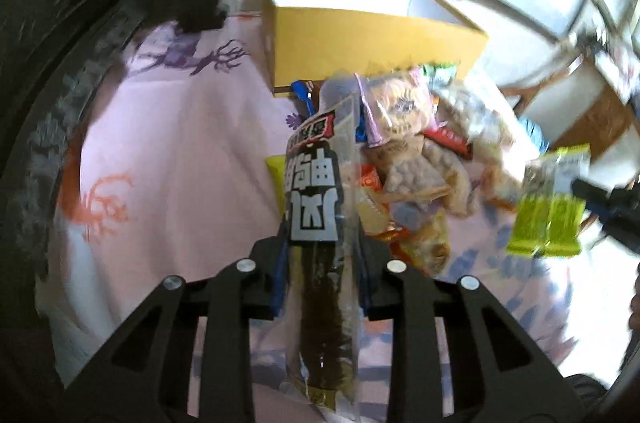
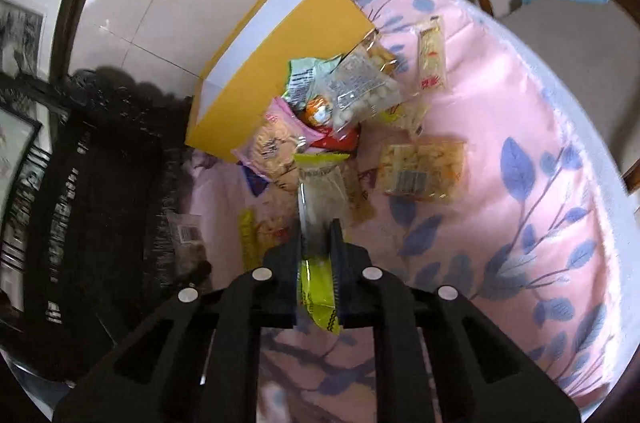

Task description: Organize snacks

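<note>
Yellow box (image 2: 280, 63) is standing open beside the snack pile (image 2: 344, 111) on the pink bed (image 2: 520, 127), probably to receive them; left tool (image 1: 322, 263) is gripping a dark packet (image 1: 316, 223), right tool (image 2: 318, 255) a green packet (image 2: 320, 223).

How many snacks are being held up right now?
2. The dark packet sits in the left gripper; the green packet sits in the right gripper. The rest lie in the pile.
</note>
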`<state>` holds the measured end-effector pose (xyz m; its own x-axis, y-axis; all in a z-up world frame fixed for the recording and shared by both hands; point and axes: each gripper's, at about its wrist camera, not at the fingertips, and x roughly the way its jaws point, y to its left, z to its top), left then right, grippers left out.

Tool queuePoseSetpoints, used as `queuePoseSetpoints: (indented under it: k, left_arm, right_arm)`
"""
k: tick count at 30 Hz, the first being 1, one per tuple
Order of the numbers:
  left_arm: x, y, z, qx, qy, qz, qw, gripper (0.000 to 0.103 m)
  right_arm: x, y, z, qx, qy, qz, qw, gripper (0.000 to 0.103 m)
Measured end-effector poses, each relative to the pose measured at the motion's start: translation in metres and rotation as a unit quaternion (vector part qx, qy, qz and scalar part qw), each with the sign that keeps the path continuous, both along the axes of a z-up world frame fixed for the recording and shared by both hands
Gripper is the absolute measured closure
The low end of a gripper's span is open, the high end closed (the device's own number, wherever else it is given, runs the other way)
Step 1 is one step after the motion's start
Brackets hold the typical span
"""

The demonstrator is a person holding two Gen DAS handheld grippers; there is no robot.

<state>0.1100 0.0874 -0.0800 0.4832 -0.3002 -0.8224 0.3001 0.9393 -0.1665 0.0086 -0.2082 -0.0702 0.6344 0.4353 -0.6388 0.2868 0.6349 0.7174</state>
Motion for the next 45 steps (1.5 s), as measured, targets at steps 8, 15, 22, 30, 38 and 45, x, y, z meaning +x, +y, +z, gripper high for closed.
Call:
queuePoseSetpoints:
  k: [8,15,22,30,38,45]
  left_arm:
    - [-0.003,-0.011,0.065,0.005,-0.079,0.013,0.9968,0.076]
    - [0.026,-0.050,0.115,0.037,-0.155,0.036,0.9866,0.076]
    - [0.071,-0.070,0.122,0.019,-0.121,0.069,0.9900,0.076]
    - [0.081,-0.068,0.106,0.016,-0.103,0.075,0.9917,0.076]
    - [0.075,-0.054,0.092,0.034,-0.085,0.074,0.9931,0.076]
    - [0.069,-0.054,0.090,0.029,-0.083,0.081,0.9928,0.076]
  right_arm:
    - [0.008,-0.012,0.077,-0.050,-0.108,0.035,0.992,0.091]
    - [0.039,-0.020,0.117,-0.129,-0.150,0.046,0.979,0.091]
    - [0.082,-0.024,0.149,-0.164,-0.197,0.066,0.964,0.099]
    - [0.088,-0.021,0.135,-0.266,-0.160,0.111,0.944,0.027]
    - [0.074,0.024,-0.005,-0.381,-0.094,0.268,0.880,0.002]
    - [0.137,0.055,-0.082,-0.421,-0.020,0.498,0.757,0.037]
